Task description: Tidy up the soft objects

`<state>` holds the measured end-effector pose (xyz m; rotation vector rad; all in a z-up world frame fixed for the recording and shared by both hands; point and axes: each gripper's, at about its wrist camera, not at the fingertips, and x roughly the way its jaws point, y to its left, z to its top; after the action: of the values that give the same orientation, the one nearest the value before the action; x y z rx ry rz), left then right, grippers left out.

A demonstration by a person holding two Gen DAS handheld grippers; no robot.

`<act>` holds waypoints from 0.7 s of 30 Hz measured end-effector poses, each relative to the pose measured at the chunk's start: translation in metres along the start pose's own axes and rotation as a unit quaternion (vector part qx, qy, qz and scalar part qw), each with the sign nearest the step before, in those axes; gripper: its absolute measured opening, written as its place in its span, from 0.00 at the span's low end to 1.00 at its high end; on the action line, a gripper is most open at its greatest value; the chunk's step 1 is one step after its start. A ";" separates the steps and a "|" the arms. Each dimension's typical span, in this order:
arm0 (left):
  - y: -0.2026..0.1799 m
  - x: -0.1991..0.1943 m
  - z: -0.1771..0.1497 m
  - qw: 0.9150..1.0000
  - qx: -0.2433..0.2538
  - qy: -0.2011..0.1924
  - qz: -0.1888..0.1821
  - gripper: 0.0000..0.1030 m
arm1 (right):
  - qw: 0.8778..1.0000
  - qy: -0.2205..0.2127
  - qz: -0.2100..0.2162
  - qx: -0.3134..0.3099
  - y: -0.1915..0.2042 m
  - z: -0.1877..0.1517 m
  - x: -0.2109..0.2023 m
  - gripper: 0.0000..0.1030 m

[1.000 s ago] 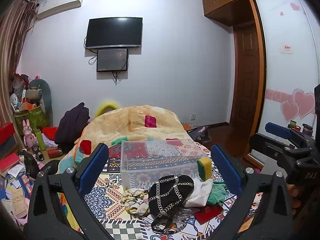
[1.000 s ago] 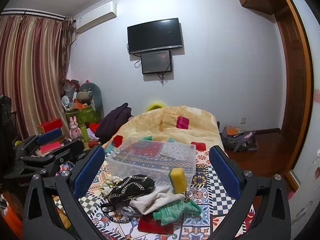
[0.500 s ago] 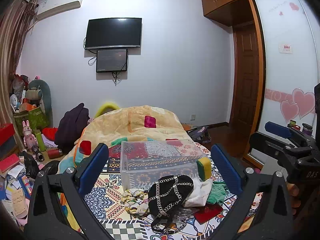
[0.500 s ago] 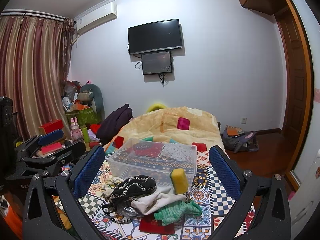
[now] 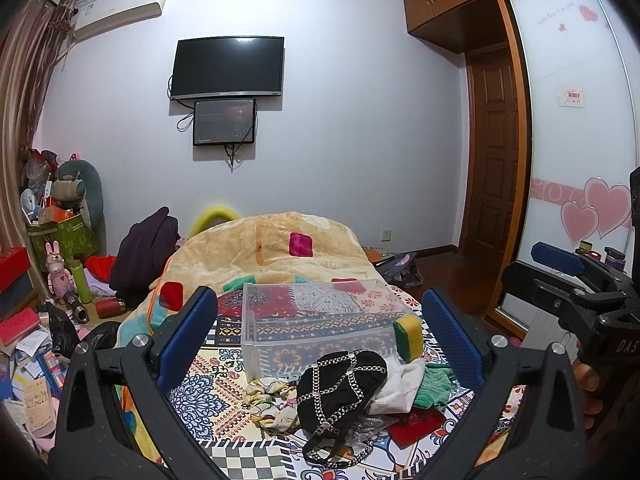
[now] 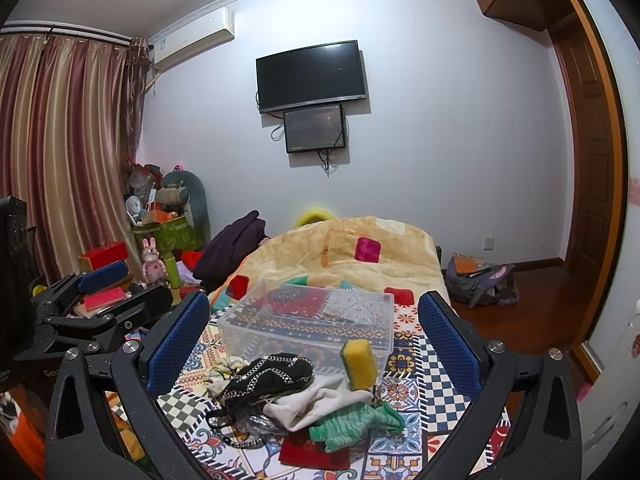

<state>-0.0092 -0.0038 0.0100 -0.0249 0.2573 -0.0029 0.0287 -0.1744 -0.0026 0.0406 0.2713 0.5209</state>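
A pile of soft things lies on the patterned bed cover in front of a clear plastic box (image 5: 320,320), also in the right wrist view (image 6: 312,324). The pile holds a black chain-patterned bag (image 5: 340,384) (image 6: 268,376), a white cloth (image 5: 400,384) (image 6: 316,400), a green knit cloth (image 5: 432,380) (image 6: 356,420), a floral scrunchie (image 5: 268,400), a red cloth (image 6: 312,448) and a yellow-green sponge (image 5: 409,338) (image 6: 359,364) leaning on the box. My left gripper (image 5: 320,336) is open and empty above the pile. My right gripper (image 6: 314,340) is open and empty too.
A yellow blanket (image 5: 280,256) is heaped behind the box. Clutter, boxes and a pink rabbit toy (image 5: 56,276) cover the floor to the left. A backpack (image 6: 480,280) lies on the floor to the right. The wardrobe door (image 5: 580,160) stands close on the right.
Both grippers have shifted only slightly; the pile and box sit a little lower and nearer in view. Nothing was grasped or moved.
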 end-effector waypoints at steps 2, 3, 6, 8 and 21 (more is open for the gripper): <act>0.000 0.000 0.000 1.000 0.000 0.000 0.000 1.00 | 1.000 0.000 0.000 0.000 0.000 0.000 0.000 1.00; 0.000 0.000 0.001 1.000 0.000 0.001 0.000 1.00 | 1.000 0.001 0.000 0.000 -0.001 0.000 0.000 1.00; -0.001 0.000 0.001 1.000 0.002 0.002 0.002 1.00 | 1.000 0.005 -0.002 -0.002 0.000 0.000 0.002 1.00; 0.000 0.000 0.001 1.000 0.005 0.005 0.001 1.00 | 1.000 0.011 -0.006 -0.006 0.000 0.000 0.004 1.00; 0.014 0.060 -0.022 0.993 -0.004 0.115 -0.030 1.00 | 0.994 0.105 0.005 -0.017 -0.022 -0.015 0.040 1.00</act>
<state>0.0427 0.0093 -0.0270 -0.0404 0.4868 -0.0650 0.0689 -0.1745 -0.0292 -0.0459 0.4685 0.5410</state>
